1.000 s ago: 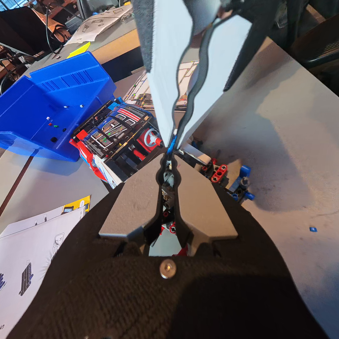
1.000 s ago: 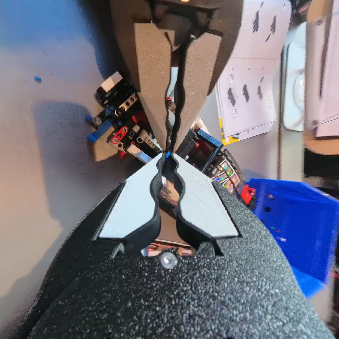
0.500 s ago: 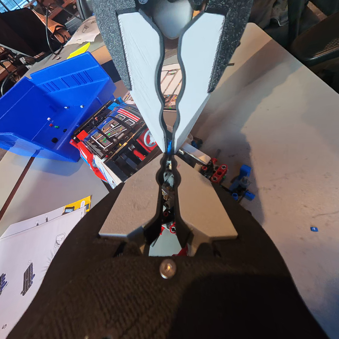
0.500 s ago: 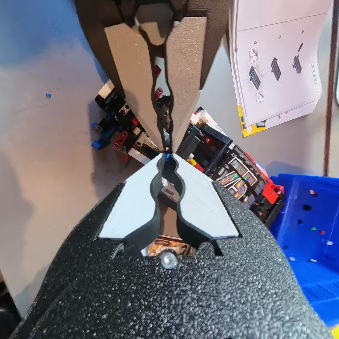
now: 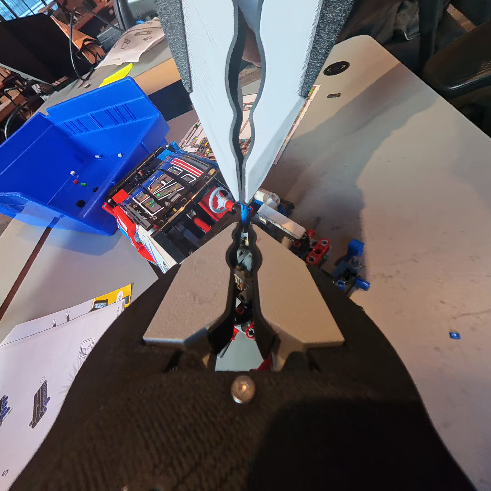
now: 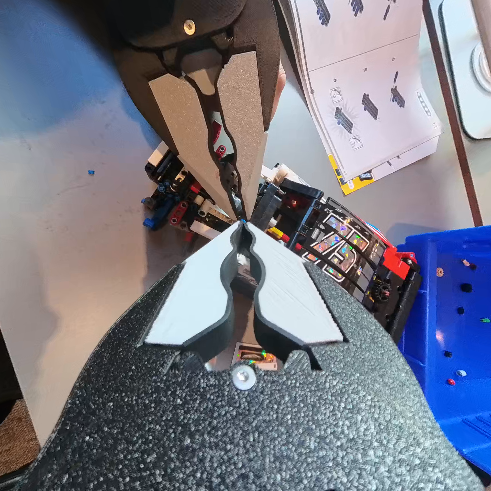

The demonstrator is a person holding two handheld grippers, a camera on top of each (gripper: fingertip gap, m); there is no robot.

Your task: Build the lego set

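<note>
Far left, blue bin (image 5: pixel 79 159) parked on the tabletop (image 5: pixel 398 186), clear of the action. Beside it, car (image 5: pixel 170 191) lying half-built. Centre stage: left gripper (image 5: pixel 243 228) pinched narrow on the lower end of a tiny blue pin (image 5: pixel 245 212), right gripper (image 5: pixel 241 200) clamped tip to tip on the upper end. Looks like a handover or regrip above the car. Best done slowly: keep both fingers square, release one side only once the other bites. Right, loose chassis (image 5: pixel 318 247); a dropped pin could vanish in there.
</note>
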